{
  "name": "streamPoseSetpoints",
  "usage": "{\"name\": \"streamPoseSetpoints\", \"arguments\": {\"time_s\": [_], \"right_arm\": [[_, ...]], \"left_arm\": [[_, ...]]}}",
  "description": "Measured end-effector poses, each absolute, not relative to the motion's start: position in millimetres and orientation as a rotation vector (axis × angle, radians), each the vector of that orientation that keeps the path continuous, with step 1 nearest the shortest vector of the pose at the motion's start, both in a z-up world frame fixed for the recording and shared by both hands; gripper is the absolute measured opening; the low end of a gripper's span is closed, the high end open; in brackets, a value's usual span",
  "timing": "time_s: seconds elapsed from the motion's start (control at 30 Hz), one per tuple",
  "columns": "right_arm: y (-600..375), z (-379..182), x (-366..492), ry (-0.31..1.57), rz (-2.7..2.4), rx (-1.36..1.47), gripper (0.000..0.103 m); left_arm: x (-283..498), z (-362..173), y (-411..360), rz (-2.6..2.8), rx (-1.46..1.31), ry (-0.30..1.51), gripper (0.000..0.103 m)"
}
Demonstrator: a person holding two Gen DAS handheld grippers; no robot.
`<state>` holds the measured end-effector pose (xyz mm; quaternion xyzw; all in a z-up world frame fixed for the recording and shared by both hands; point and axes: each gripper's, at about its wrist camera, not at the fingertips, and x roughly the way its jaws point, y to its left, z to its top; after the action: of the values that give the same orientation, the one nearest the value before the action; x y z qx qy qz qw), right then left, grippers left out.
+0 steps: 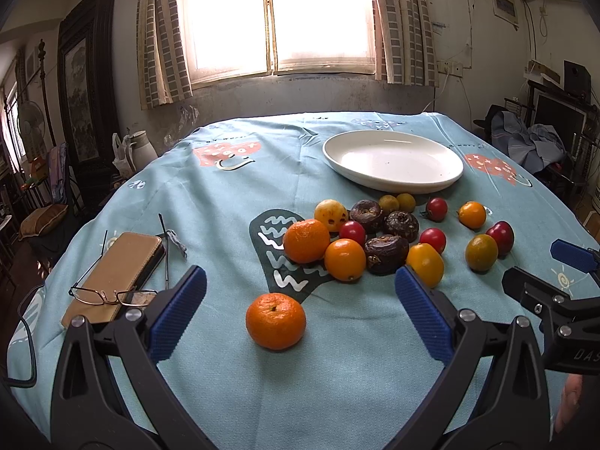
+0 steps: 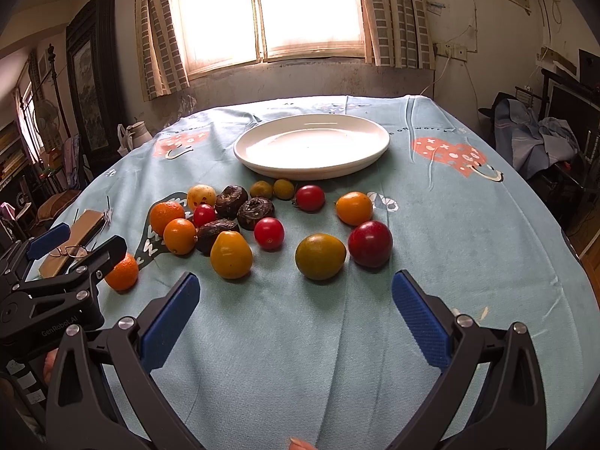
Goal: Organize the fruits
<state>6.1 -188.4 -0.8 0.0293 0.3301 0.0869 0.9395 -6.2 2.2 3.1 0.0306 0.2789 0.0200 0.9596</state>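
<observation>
A white plate (image 1: 393, 157) (image 2: 313, 144) stands at the far side of the table with nothing on it. Several small fruits lie loose on the cloth in front of it: orange tangerines, red tomatoes, yellow ones and dark brown ones (image 1: 386, 253). One tangerine (image 1: 275, 320) (image 2: 122, 272) lies alone, nearest my left gripper (image 1: 300, 288), which is open just short of it. My right gripper (image 2: 296, 292) is open too, a little before a green-orange fruit (image 2: 320, 256) and a dark red fruit (image 2: 370, 243). Each gripper shows at the edge of the other's view.
A tan case (image 1: 120, 266) with a pair of glasses (image 1: 108, 294) on it lies at the table's left. A pale blue printed cloth (image 2: 468, 225) covers the table. A window is behind, furniture and clothes to the right.
</observation>
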Motion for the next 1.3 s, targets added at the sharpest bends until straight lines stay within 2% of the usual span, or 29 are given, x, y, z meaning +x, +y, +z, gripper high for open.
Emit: {"name": "streamPoseSetpoints", "arguments": {"time_s": [1.07,1.3], "right_arm": [[-187.6,-1.0,5.3,0.681,0.175,0.064,0.102],[-202.2,-25.2,17.5,0.884,0.335,0.142,0.102]], "left_arm": [[-5.5,0.8,1.6,0.037,0.062,0.571,0.101],[-1.2,-9.0,35.2,-0.227,-0.063,0.657,0.101]]}}
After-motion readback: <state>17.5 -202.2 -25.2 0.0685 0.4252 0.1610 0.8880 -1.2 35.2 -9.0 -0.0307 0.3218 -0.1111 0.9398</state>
